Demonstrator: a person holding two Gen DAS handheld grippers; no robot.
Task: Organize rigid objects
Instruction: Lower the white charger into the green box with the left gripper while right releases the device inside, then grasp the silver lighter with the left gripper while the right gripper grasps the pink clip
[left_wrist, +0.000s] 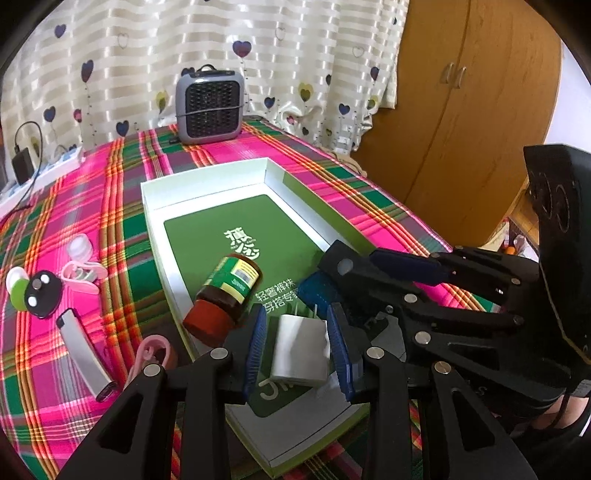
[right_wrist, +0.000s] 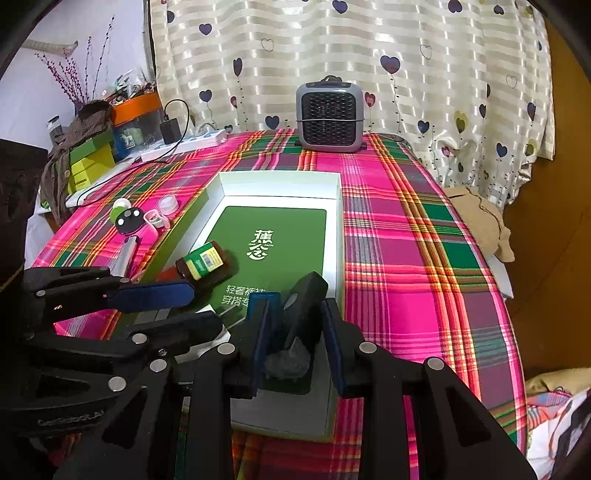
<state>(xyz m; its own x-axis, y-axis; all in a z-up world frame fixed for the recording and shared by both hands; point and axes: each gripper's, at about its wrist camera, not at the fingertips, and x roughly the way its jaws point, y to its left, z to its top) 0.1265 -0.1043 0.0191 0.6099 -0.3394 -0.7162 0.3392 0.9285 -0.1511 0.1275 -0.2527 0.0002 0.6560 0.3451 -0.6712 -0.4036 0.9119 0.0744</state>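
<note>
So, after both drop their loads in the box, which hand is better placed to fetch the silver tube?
Left. The silver tube lies on the cloth left of the box, close beside the left tool; the right tool would have to cross the box.

Both wrist views look steeply down, close over the shared box (left_wrist: 207, 177).

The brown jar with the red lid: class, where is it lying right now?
The brown jar lies on its side inside the white box, near its left wall, just beyond the white charger between the left gripper's fingers.
</note>
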